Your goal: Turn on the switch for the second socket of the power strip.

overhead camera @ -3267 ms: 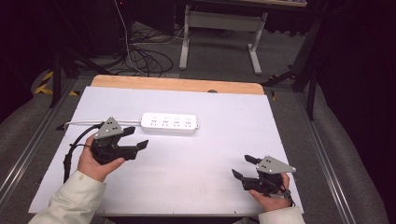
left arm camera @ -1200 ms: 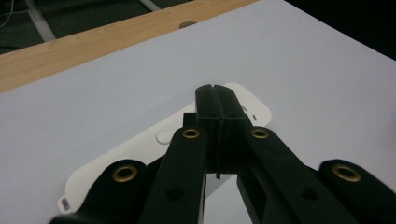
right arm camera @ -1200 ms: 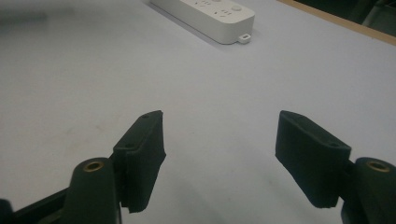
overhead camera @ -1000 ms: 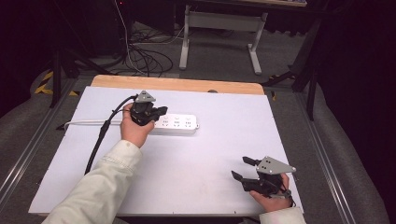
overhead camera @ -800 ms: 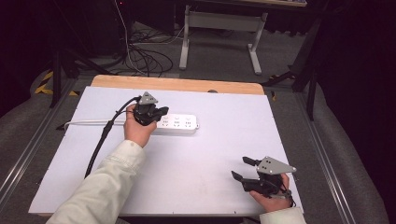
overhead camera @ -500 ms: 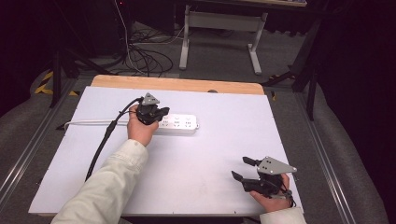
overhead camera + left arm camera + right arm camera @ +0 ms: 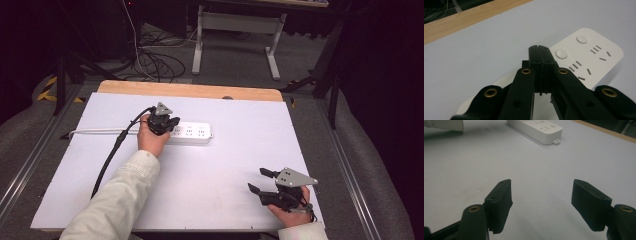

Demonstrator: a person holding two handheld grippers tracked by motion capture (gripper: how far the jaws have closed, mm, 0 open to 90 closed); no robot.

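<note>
A white power strip [image 7: 192,132] lies across the far middle of the white table, its sockets and round buttons facing up. My left gripper [image 7: 167,125] is shut, with nothing between its jaws, and its tips hang over the strip's left half. In the left gripper view the closed tips [image 7: 539,50] sit just above the strip [image 7: 586,57], beside a round button [image 7: 562,53]. My right gripper [image 7: 260,181] stands open near the front right corner, well apart from the strip [image 7: 535,128], and nothing lies between its fingers [image 7: 500,202].
The white table top [image 7: 210,195] has a wooden strip [image 7: 190,90] along its far edge. The power strip's white cord [image 7: 100,131] runs off to the left. A black cable [image 7: 112,155] trails from my left gripper across the table. Floor cables and desk legs lie beyond.
My left gripper moved from the table's left side up to the power strip, then held nearly still over its left half. The right gripper has stayed in place.
</note>
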